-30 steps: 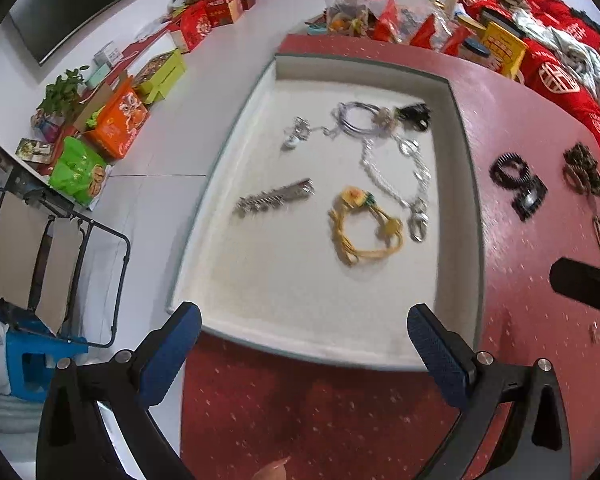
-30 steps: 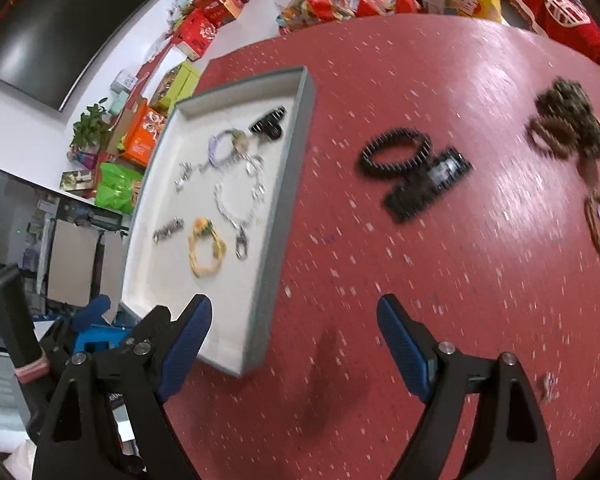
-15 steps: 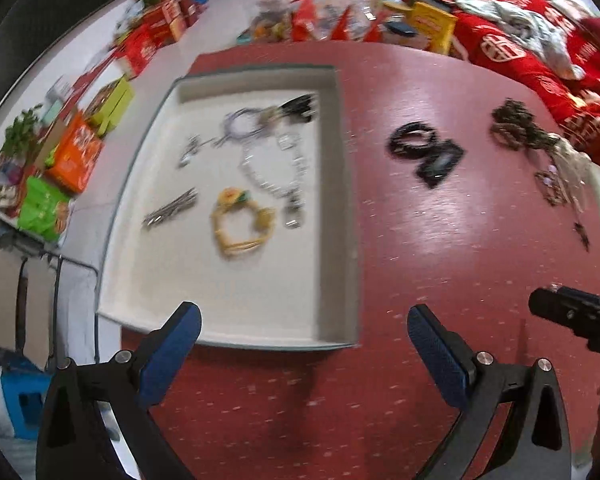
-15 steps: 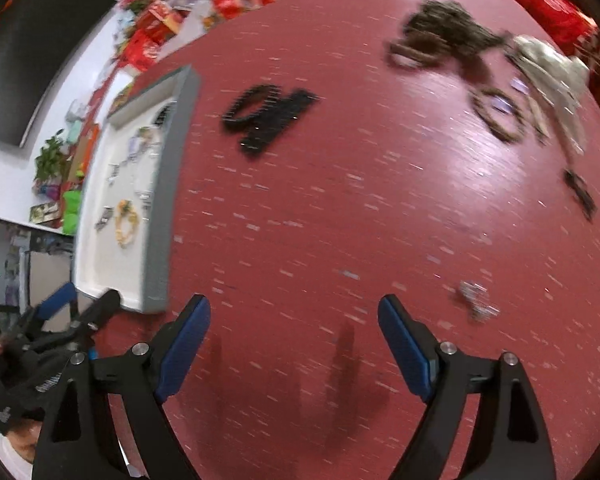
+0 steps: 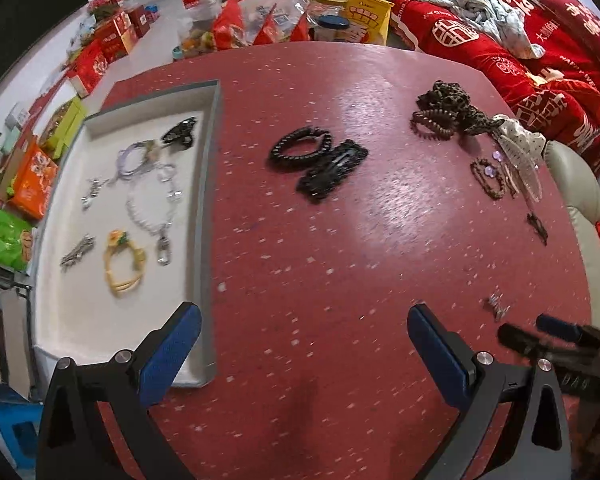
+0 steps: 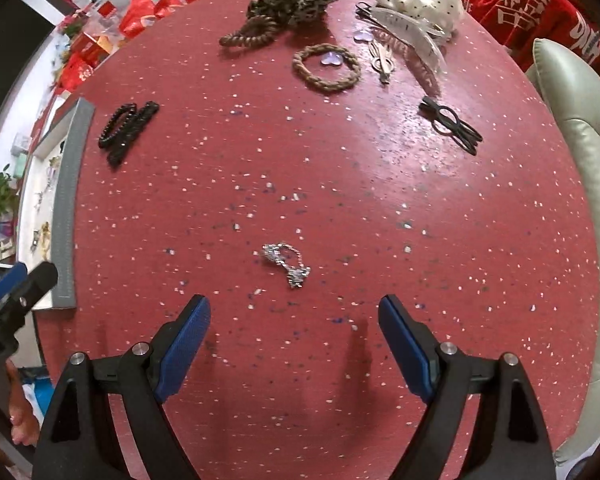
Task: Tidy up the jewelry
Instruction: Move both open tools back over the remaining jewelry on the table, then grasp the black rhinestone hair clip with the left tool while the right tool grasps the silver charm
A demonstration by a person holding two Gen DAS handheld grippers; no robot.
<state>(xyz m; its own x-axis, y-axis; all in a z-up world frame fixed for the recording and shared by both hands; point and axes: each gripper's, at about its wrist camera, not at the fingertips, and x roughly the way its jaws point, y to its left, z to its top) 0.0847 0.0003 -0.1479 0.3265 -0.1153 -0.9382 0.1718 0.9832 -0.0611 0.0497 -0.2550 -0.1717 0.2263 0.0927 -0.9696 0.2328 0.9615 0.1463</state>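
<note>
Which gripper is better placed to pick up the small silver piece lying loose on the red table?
Right. The right gripper is open with the silver piece just ahead between its fingers; the left gripper faces mid-table, that piece off to its right.

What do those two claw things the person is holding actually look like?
Both look alike. The left gripper and right gripper each have black angular arms with silver round bolts, ending in flat fingers faced with blue textured pads. No cables or sleeves show.

Trays you have: one grey-rimmed tray (image 5: 204, 216)
Pieces you can count in it: six, among them one yellow bracelet (image 5: 123, 262)
Loose silver chains on your tabletop: one (image 6: 287, 263)
Black hair clips: one (image 6: 452, 123)
Braided tan rings: one (image 6: 326, 67)
</note>
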